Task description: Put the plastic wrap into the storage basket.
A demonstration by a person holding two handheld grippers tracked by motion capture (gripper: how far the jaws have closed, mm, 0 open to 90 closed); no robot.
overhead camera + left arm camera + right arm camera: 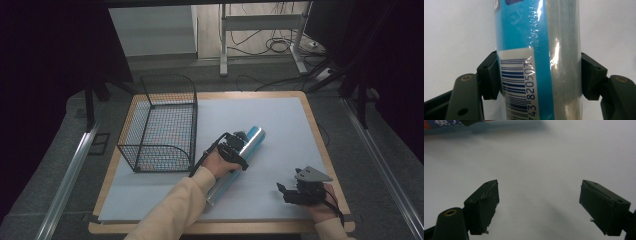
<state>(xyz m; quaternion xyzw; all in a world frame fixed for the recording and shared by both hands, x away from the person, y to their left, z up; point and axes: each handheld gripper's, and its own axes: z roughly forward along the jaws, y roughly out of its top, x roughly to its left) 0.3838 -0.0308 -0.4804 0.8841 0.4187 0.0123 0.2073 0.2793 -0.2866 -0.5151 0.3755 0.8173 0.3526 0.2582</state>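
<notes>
- Looking at the high view, the left claw [239, 145] has clamped onto the roll [250, 141], a long tube wrapped in clear film with a blue label, lying diagonally just right of the frame's centre on the white tabletop [280, 120].
- In the left gripper view you can see both pads pressed against the sides of the roll [539, 60], barcode facing the camera. No gap on either side, so that's a proper grip, closed about as far as the tube lets it.
- The right claw [286, 192] sits at the lower right of the high view, doing nothing. In the right gripper view its jaws stand wide apart with only bare tabletop [536, 170] between them, so it's got nothing. A bit of the roll's [446, 125] printed end peeks in at the upper left of that frame.
- The wire basket [162, 125] stands left of centre in the high view, near the roll but not touching it.
- My read: this is the grasp step, just secured, lift not started since the roll looks flat on the tabletop.
- Next move, I reckon, is lifting it and carrying it left into the basket. The roll is long and it's held toward the upper end, so the free end may droop; it'll need tilting to clear the rim.
</notes>
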